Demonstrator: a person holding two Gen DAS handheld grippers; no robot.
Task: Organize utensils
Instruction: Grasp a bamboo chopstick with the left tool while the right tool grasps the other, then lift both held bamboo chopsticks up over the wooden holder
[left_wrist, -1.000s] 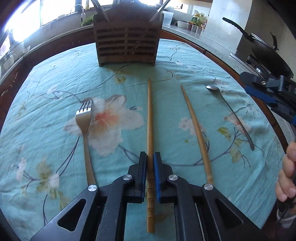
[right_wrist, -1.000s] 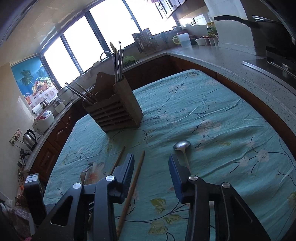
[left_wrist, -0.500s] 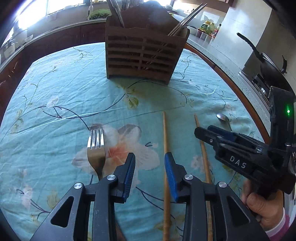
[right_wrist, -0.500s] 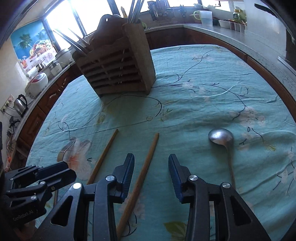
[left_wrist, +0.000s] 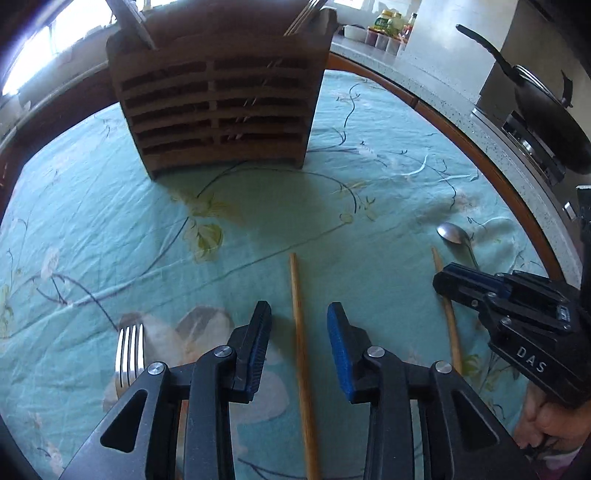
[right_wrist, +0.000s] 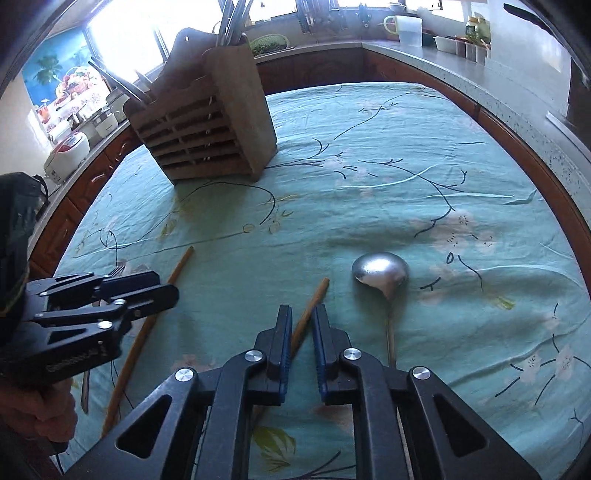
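Note:
Two wooden chopsticks, a fork and a spoon lie on the teal flowered cloth in front of a wooden slatted utensil holder (left_wrist: 218, 99) that has utensils standing in it. My left gripper (left_wrist: 298, 334) is open, its fingers on either side of the left chopstick (left_wrist: 301, 332), which lies flat. The fork (left_wrist: 128, 350) lies just left of it. My right gripper (right_wrist: 300, 334) is nearly shut around the right chopstick (right_wrist: 310, 314). The spoon (right_wrist: 380, 275) lies just right of it. The right gripper also shows in the left wrist view (left_wrist: 465, 282).
A stone counter curves round the table's far and right sides, with jars and a jug (right_wrist: 408, 29) on it. A black pan (left_wrist: 546, 110) sits on the stove at the right. A rice cooker (right_wrist: 70, 155) stands at the left.
Both grippers have moved forward toward the holder. My left gripper let go of the left chopstick and opened. My right gripper came down over the right chopstick and closed in on it.

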